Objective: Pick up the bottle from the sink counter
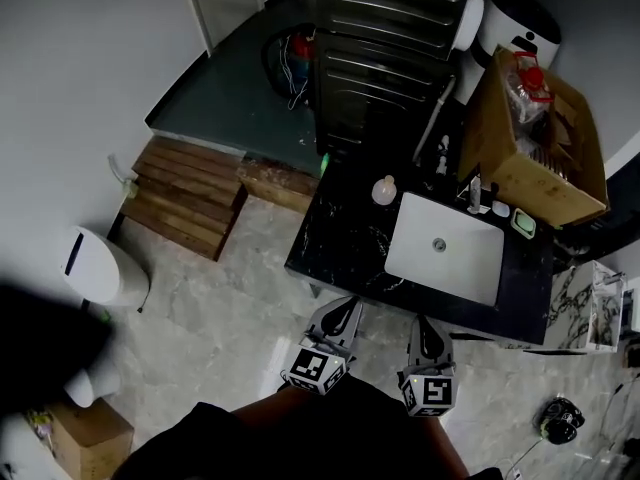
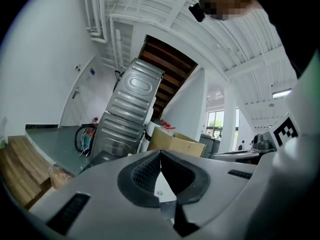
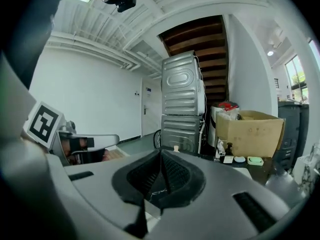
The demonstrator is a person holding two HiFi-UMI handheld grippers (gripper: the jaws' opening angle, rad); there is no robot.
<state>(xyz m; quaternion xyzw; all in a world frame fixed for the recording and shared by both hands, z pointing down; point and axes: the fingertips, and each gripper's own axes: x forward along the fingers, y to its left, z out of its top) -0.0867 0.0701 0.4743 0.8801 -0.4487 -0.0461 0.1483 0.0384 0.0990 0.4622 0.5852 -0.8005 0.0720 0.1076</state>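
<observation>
1. The bottle (image 1: 384,190), pale and round with a small cap, stands upright on the dark marble worktop (image 1: 335,243), near its back edge and just beside the back left corner of the white basin (image 1: 445,248).
2. In the right gripper view the bottle (image 3: 176,148) shows only as a small pale cap above the jaw tips.
3. The basin takes up the right half of the worktop. Bare marble lies between the bottle and the worktop's front edge.
4. A dark pump dispenser (image 1: 475,196) and two small dishes (image 1: 511,218) stand behind the basin, well apart from the bottle.
5. A large open cardboard box (image 1: 535,143) rises behind those items at the right.
6. Stacked grey metal appliances (image 1: 385,48) stand directly behind the bottle's end of the worktop.
7. Wooden steps (image 1: 190,193) and a white bin (image 1: 100,268) lie to the left on the floor.
8. The left tool (image 1: 347,306) hangs in front of the worktop's front edge, jaws pressed together with nothing between them.
9. The right tool (image 1: 424,323) hangs beside it, jaws likewise together and empty.
</observation>
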